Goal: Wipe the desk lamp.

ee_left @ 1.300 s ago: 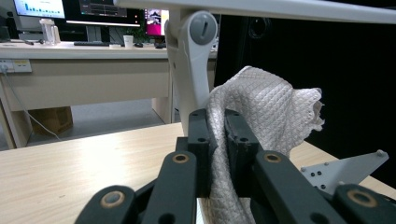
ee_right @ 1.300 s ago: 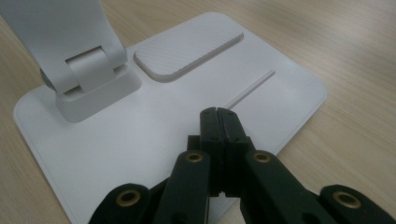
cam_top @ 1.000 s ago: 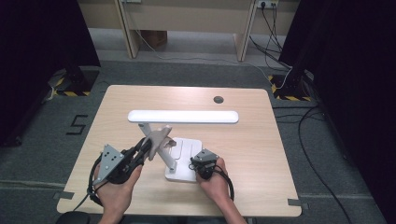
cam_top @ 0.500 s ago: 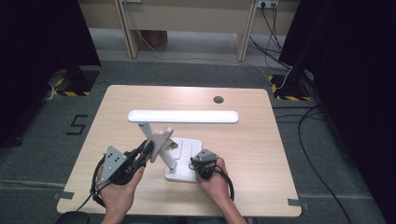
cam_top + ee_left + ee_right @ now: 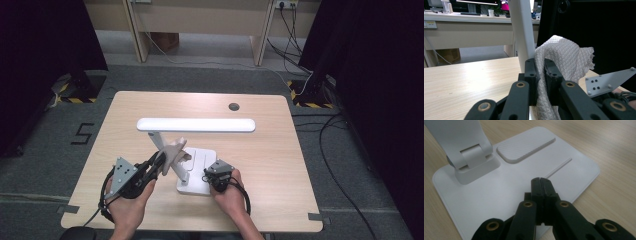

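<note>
Left gripper (image 5: 540,72) clamped on cloth (image 5: 564,57), which touches the lamp's (image 5: 192,172) stem. Right gripper (image 5: 541,181) closed empty, tips pressing lamp's base. Risk: hard wiping tips the lamp if right tips slip; cloth may snag at the hinge.

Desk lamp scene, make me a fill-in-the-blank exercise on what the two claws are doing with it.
1. The left claw is shut on a white ____.
2. That cloth rests against the lamp's slanted ____.
3. The right claw, shut with nothing in it, presses on the lamp's flat ____.
4. The lamp stands on a ____ table.

Missing words: cloth; arm; base; wooden
</note>
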Available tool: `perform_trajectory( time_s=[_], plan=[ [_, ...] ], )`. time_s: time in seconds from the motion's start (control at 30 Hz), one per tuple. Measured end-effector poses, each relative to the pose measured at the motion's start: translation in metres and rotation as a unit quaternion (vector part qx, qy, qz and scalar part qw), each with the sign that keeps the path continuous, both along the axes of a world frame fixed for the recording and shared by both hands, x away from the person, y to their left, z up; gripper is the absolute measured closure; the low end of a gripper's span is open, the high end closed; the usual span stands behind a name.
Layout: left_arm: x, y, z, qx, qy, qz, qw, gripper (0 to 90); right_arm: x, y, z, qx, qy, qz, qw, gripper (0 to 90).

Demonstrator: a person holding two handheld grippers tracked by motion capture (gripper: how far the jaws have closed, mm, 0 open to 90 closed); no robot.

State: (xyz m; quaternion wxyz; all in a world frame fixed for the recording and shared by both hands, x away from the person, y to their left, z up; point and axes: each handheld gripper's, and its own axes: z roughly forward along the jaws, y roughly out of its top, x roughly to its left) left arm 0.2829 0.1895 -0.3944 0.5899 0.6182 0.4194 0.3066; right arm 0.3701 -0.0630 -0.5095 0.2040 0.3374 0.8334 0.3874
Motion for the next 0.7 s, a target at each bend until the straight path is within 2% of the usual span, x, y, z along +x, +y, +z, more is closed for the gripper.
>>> perform_trajectory(
  time_s=[0.7],
  plan=[
    [0.0007,-0.0025,-0.0063,0.001,0.005,-0.001,1.0,82.2,-0.0001,-0.0001,-0.0002,0.001,0.0,0.0,1.0,90.0]
  ],
)
